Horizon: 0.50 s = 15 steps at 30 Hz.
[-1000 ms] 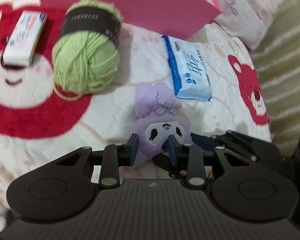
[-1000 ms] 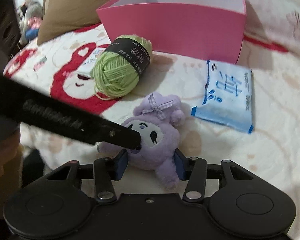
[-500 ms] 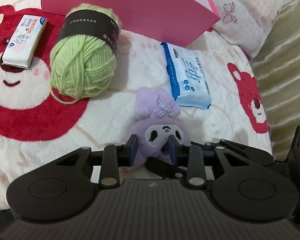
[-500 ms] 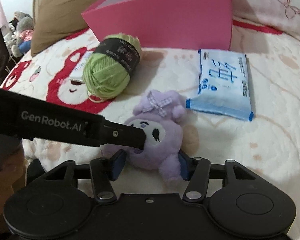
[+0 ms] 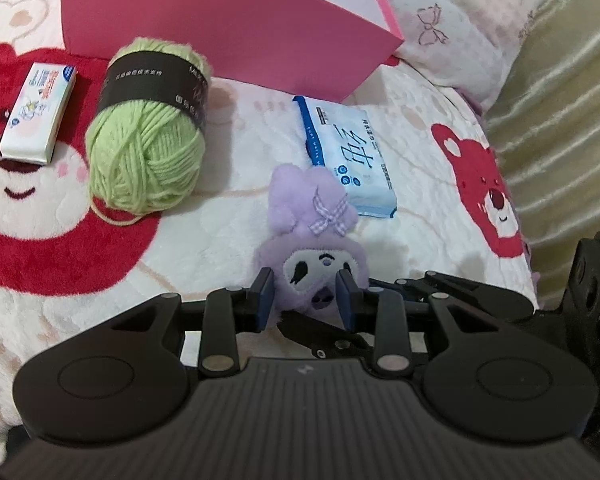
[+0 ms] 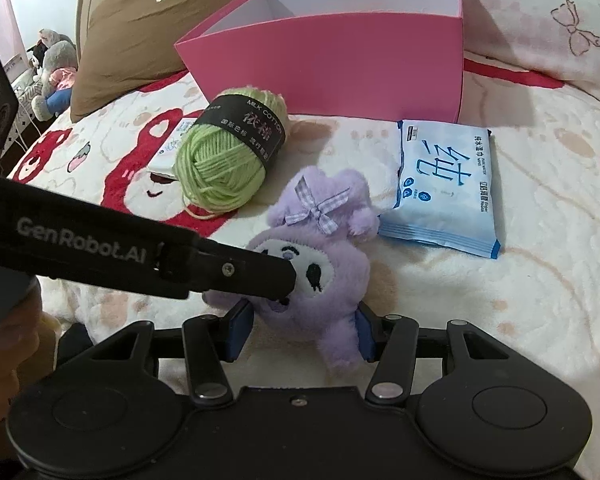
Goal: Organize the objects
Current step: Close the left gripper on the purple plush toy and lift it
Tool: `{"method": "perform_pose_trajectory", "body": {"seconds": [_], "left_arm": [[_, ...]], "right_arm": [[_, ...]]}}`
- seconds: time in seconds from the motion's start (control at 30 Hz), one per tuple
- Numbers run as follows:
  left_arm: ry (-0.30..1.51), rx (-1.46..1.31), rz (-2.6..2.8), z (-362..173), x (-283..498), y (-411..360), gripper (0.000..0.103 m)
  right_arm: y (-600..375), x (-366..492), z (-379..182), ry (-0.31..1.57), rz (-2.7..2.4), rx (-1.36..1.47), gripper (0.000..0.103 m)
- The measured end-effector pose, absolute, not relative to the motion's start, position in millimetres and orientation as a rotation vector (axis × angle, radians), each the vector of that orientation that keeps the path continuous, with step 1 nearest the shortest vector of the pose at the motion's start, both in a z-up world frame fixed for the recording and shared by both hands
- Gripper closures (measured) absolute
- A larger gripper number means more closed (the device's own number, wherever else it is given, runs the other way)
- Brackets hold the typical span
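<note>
A purple plush doll [image 5: 312, 248] [image 6: 320, 256] with a checked bow is held above the bear-print blanket. My left gripper [image 5: 305, 294] is shut on its head, and my right gripper [image 6: 300, 332] is shut on its lower body. The left gripper's finger [image 6: 236, 268] crosses the right wrist view onto the doll's face. Behind the doll stands an open pink box [image 5: 228, 36] [image 6: 340, 64]. A green yarn ball [image 5: 148, 140] [image 6: 228, 160], a blue wipes pack [image 5: 348, 160] [image 6: 444, 184] and a small white box [image 5: 38, 116] lie on the blanket.
A brown cushion [image 6: 140, 28] lies left of the pink box, and a white pillow [image 5: 460, 20] lies to its right. Plush toys [image 6: 52, 76] sit beyond the bed's far left edge. A striped curtain [image 5: 560, 120] hangs at the right.
Both grippers have lifted with the purple doll, so the yarn, wipes pack and pink box sit lower and farther in view. The pink box's open top now shows.
</note>
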<state>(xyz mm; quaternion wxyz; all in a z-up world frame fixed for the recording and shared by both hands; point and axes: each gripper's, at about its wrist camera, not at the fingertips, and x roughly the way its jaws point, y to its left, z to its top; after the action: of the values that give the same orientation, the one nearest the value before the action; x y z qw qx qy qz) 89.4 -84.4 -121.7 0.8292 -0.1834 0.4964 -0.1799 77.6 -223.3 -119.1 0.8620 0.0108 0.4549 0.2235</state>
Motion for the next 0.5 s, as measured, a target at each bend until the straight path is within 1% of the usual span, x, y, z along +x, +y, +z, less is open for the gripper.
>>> {"method": "perform_pose_trajectory", "body": {"seconds": [0.03, 0.1, 0.17, 0.27, 0.5], "left_arm": [[1.054, -0.386, -0.388, -121, 88, -85, 0.072], [1.056, -0.389, -0.397, -120, 85, -85, 0.072], [1.064, -0.393, -0.406, -119, 84, -85, 0.072], [1.06, -0.413, -0.411, -118, 81, -81, 0.072], [1.047, -0.447, -0.441, -110, 77, -76, 0.072]], "right_arm": [[-223, 77, -118, 0.955, 0.472, 0.027, 0.043], [-222, 75, -116, 0.958, 0.476, 0.032, 0.035], [-219, 72, -113, 0.943, 0.478, 0.017, 0.031], [-217, 69, -109, 0.922, 0.48, 0.002, 0.028], [-214, 68, -108, 0.914, 0.466, -0.011, 0.026]]}}
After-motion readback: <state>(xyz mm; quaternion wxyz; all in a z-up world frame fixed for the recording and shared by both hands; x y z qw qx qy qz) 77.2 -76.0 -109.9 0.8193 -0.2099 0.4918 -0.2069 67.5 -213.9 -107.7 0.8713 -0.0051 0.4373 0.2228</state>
